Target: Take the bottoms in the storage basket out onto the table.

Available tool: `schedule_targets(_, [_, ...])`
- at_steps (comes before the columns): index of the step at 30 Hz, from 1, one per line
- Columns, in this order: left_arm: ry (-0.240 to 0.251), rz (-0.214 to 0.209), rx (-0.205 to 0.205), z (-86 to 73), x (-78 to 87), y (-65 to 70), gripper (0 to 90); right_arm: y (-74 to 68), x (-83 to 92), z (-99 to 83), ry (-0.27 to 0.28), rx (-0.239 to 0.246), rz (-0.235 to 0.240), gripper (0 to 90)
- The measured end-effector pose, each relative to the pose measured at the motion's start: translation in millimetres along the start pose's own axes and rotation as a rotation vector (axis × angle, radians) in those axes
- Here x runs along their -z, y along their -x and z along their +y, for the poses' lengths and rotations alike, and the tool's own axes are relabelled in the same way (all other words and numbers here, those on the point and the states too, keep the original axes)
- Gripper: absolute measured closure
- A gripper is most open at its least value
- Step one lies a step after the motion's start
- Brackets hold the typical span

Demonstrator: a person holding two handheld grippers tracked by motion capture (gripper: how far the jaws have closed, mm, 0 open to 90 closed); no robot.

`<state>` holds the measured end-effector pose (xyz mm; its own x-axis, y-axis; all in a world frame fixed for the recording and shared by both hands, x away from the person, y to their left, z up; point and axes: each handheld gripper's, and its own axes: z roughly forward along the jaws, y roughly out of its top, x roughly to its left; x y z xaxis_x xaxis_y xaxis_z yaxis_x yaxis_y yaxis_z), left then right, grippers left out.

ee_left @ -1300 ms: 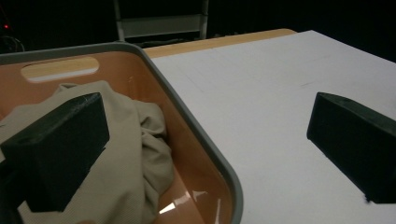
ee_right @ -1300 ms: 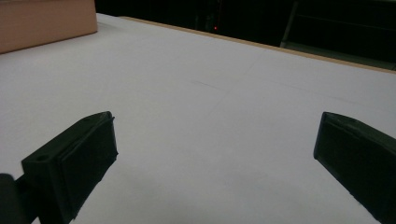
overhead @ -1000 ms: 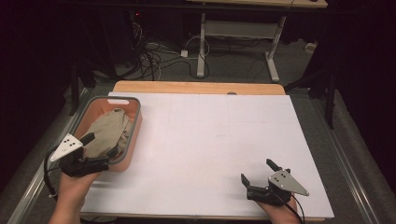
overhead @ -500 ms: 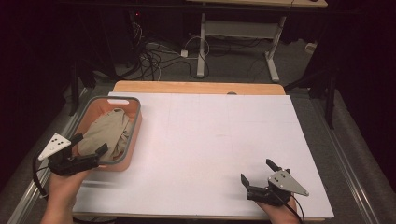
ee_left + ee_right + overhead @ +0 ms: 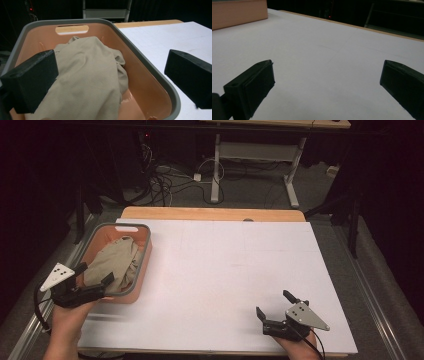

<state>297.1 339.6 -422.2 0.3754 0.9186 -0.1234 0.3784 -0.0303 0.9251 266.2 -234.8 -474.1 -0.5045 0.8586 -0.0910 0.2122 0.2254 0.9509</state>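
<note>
Left gripper (image 5: pixel 93 279) is up at the near end of the basket (image 5: pixel 146 250), jaws spread wide and gripping nothing. In the left gripper view, one jaw hangs over the beige cloth (image 5: pixel 87 80) inside the basket, the other sits out past the grey rim on the table side, so the pair straddles the basket's right wall. Whether either jaw touches cloth or rim, I cannot tell.

The basket itself, salmon-coloured with a grey rim and a handle slot at its far end, sits along the table's left edge, toward the far-left corner of the white table (image 5: pixel 235 270). The cloth lies crumpled inside it, heaped toward the near end and sloping down to bare basket floor on the right.

Right gripper (image 5: pixel 274 306) is well apart from all that, low by the near edge toward the near-right corner. Its jaws are also wide apart with only bare white surface between them. In the right gripper view, the basket's wall (image 5: pixel 239 13) shows far off at the upper left.
</note>
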Motion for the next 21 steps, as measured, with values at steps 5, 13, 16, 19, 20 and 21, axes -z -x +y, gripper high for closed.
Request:
schedule_targets(5, [0.024,-0.028,0.01,-0.1,-0.8,1.1,0.0,-1.9,-0.2,2.0,0.004,-0.007,0.004,0.2])
schedule_targets(13, [0.05,-0.036,0.001,9.2,-2.8,4.2,0.0,-4.9,-4.7,9.5,-0.005,0.024,0.009,0.2])
schedule_targets(16, [0.066,-0.03,-0.004,14.5,-4.5,6.0,0.0,-3.4,-5.0,13.1,-0.013,0.046,0.012,0.2])
schedule_targets(19, [0.056,-0.035,0.001,18.5,-9.3,8.5,0.0,-1.7,-4.5,13.2,-0.013,0.045,0.01,0.2])
schedule_targets(20, [0.046,-0.039,0.006,19.8,-11.8,9.3,0.0,-1.2,-4.2,12.6,-0.009,0.045,0.008,0.2])
schedule_targets(21, [0.04,-0.041,0.009,21.0,-14.5,10.3,0.0,-1.1,-3.5,11.8,-0.005,0.042,0.006,0.1])
